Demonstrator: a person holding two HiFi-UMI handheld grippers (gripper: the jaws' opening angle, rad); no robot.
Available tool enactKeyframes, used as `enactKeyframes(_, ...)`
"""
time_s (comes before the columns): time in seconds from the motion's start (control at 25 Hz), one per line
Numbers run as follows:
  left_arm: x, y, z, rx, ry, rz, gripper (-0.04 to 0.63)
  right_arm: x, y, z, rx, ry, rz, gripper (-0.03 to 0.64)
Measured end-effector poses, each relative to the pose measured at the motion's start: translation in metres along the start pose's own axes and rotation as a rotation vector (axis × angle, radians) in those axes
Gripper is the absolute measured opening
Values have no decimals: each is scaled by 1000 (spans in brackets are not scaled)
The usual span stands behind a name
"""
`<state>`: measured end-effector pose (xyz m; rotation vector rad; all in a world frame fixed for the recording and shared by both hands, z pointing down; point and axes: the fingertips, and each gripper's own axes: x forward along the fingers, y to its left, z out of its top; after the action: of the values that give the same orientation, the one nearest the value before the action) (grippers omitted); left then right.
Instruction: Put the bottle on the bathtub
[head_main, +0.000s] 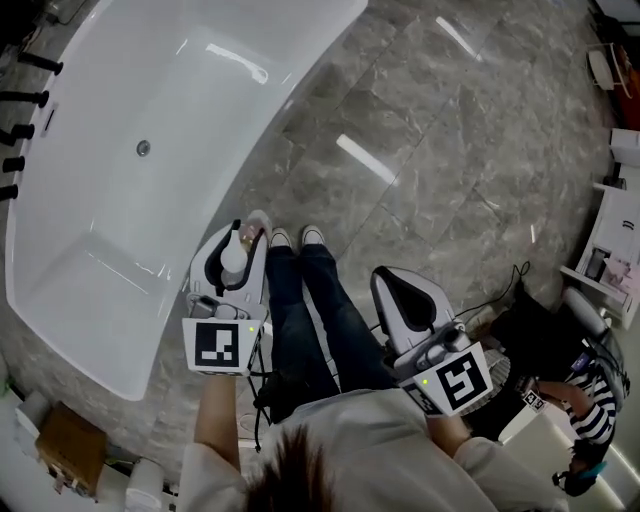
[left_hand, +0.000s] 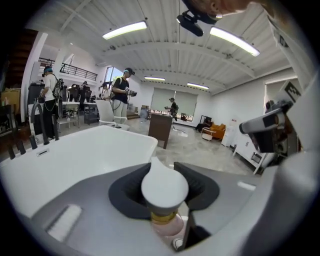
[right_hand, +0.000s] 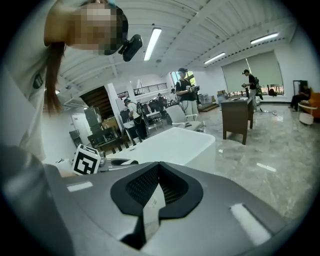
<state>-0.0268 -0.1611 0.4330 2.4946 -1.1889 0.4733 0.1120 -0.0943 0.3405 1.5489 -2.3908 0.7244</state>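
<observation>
One bottle (left_hand: 165, 189) clamped between left gripper (left_hand: 162, 167) jaws; one bathtub (head_main: 120, 120) just ahead. Right gripper (right_hand: 158, 167) closed, empty.

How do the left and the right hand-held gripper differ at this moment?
The left hand-held gripper is closed on a bottle with a white cap, while the right hand-held gripper has its jaws together with nothing between them. The left one is close to the rim of the bathtub. The right one is over the floor, farther from the tub. Both point forward, the same way.
</observation>
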Motion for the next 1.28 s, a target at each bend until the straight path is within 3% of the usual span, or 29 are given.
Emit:
enactKeyframes(0.52, 67, 8, -112, -15, 132, -32, 181, 22, -30, -53, 71, 50, -97, -2)
enactKeyframes(1.28, 139, 34, -254, -59, 294, -7, 181, 53, -34, -128, 147, 169, -104, -2)
